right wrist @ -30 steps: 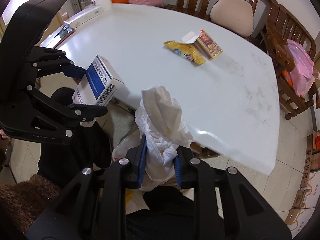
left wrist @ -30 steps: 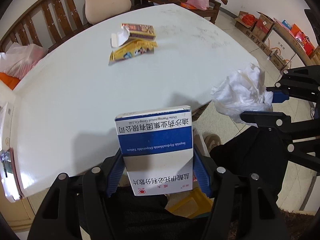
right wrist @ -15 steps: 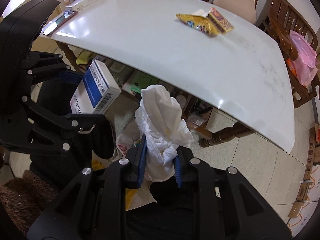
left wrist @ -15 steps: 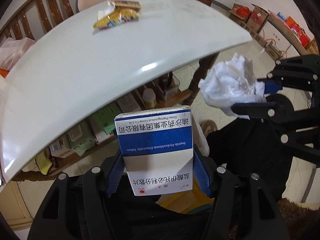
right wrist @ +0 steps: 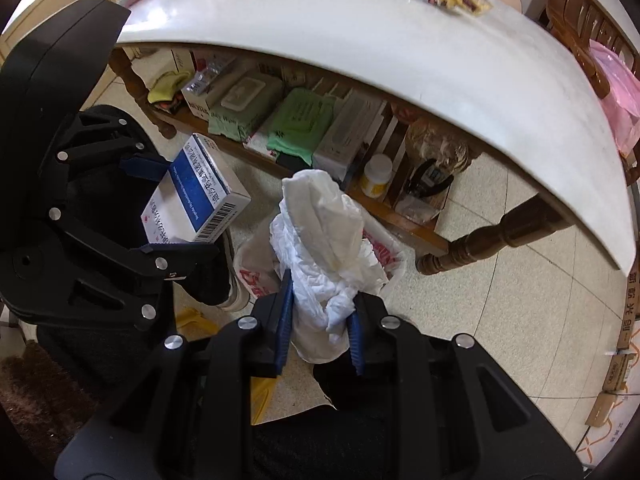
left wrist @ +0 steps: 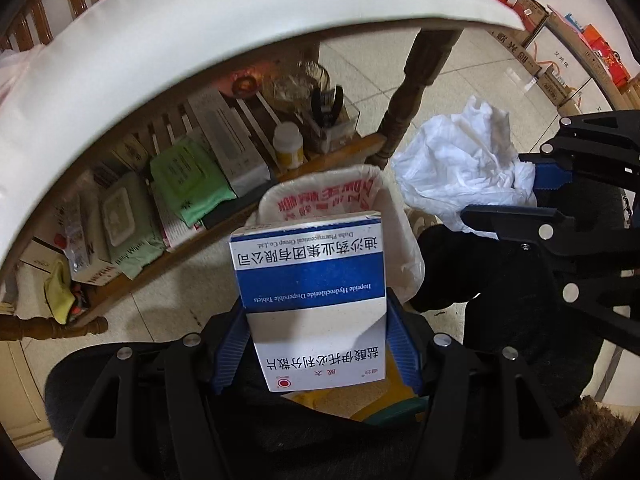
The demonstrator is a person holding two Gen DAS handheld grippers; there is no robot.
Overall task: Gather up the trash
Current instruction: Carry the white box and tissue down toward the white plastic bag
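The left gripper (left wrist: 316, 344) clamps a blue-and-white cardboard medicine box (left wrist: 310, 280) while the right gripper (right wrist: 320, 330) pinches crumpled white tissue paper (right wrist: 324, 248) above a white plastic bag-lined bin (left wrist: 320, 196).

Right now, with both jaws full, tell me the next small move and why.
Probably carry both grippers a little further down over the bag and then let go. The left gripper is clamped on the box and the right gripper on the tissue. The bag's open mouth sits just beyond both, on the floor by the table.
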